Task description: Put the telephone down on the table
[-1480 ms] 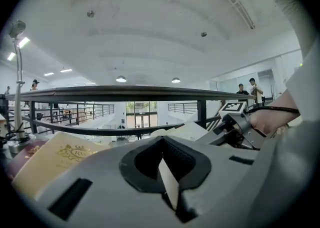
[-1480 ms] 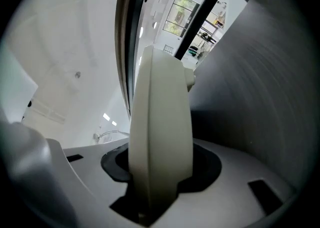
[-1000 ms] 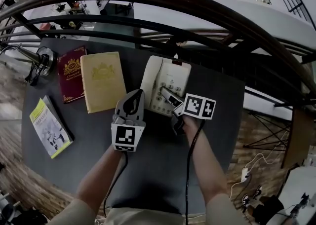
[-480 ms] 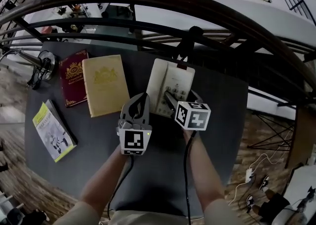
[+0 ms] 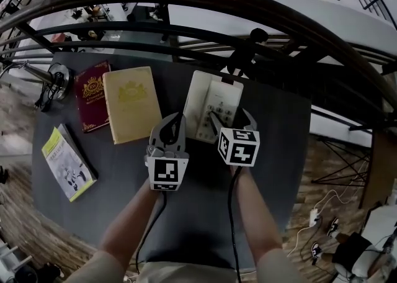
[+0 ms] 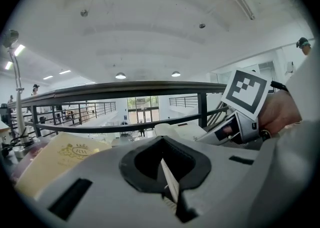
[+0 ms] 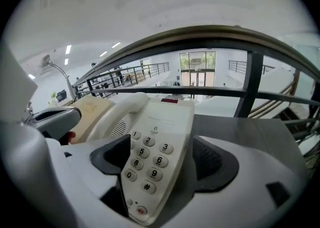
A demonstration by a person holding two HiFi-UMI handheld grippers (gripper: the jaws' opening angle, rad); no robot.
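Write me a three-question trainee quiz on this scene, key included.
1. True or false: the cream push-button telephone lies flat on the dark grey table.
2. In the head view, the tan hardcover book lies: A) on top of the telephone B) left of it, apart C) under it.
3. How do the right gripper's jaws stand?
Key: 1. True. 2. B. 3. Apart; they have just been opening, with the telephone's near end between them.

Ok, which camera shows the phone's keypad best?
The right gripper view: the keypad fills the middle and its digits are readable. The head view shows the whole phone from above, but the keys are tiny. The left gripper view catches only a pale corner of it, with no keys.
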